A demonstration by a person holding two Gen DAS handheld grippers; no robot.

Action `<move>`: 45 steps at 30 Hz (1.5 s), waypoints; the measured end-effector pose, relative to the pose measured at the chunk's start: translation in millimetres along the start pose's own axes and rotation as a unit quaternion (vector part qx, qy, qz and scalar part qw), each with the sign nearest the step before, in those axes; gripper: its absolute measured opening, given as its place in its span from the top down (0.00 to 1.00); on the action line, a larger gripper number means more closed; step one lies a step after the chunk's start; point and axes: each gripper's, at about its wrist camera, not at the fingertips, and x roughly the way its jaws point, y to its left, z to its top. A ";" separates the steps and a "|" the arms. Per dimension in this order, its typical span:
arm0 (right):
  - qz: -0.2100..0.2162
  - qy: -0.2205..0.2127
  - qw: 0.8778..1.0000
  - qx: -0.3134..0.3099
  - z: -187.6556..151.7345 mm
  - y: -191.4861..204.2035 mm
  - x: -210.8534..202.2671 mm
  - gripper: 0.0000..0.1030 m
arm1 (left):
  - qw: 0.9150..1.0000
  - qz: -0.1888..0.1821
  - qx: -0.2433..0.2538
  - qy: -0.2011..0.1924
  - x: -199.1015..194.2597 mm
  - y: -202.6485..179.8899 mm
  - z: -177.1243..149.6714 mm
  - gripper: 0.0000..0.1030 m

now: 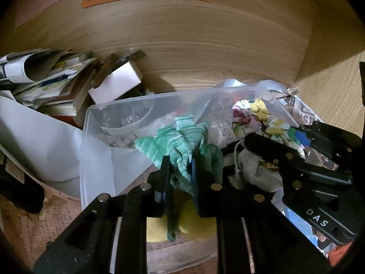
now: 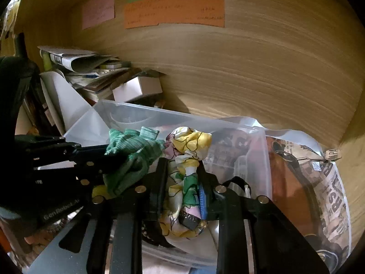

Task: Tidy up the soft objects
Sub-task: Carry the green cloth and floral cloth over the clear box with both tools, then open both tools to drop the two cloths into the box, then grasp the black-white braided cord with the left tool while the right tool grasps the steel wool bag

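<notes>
My left gripper (image 1: 180,166) is shut on a green knitted cloth (image 1: 180,139) and holds it over a clear plastic bin (image 1: 95,159). The cloth also shows in the right wrist view (image 2: 130,150). My right gripper (image 2: 182,166) is shut on a floral cloth (image 2: 189,146) with yellow, green and pink patches, held over the same bin (image 2: 251,159). In the left wrist view the floral cloth (image 1: 257,114) sits to the right, pinched by the right gripper (image 1: 294,143). A yellow soft item (image 1: 194,219) and a grey pouch (image 1: 257,173) lie in the bin below.
A wooden back wall (image 2: 228,68) carries orange (image 2: 173,9), pink and green paper notes. A pile of papers and a white box (image 1: 114,84) stands at the left. A newspaper-print bag (image 2: 328,194) lies at the right. A clear bowl (image 1: 127,118) sits in the bin.
</notes>
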 end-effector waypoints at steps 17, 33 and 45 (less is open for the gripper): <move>-0.029 -0.057 0.998 -0.013 13.8 4.3 -53.2 0.21 | 0.997 0.011 0.003 -0.072 -71.4 4.9 -0.3 0.50; -0.018 -0.149 0.988 -0.031 -3.6 25.0 -137.9 0.00 | 0.984 0.044 0.023 -0.173 -167.1 0.3 -43.5 0.04; 0.007 -0.065 0.997 -0.043 -64.1 53.0 -124.9 0.00 | 0.993 0.058 0.005 -0.101 -160.6 13.9 -103.8 0.03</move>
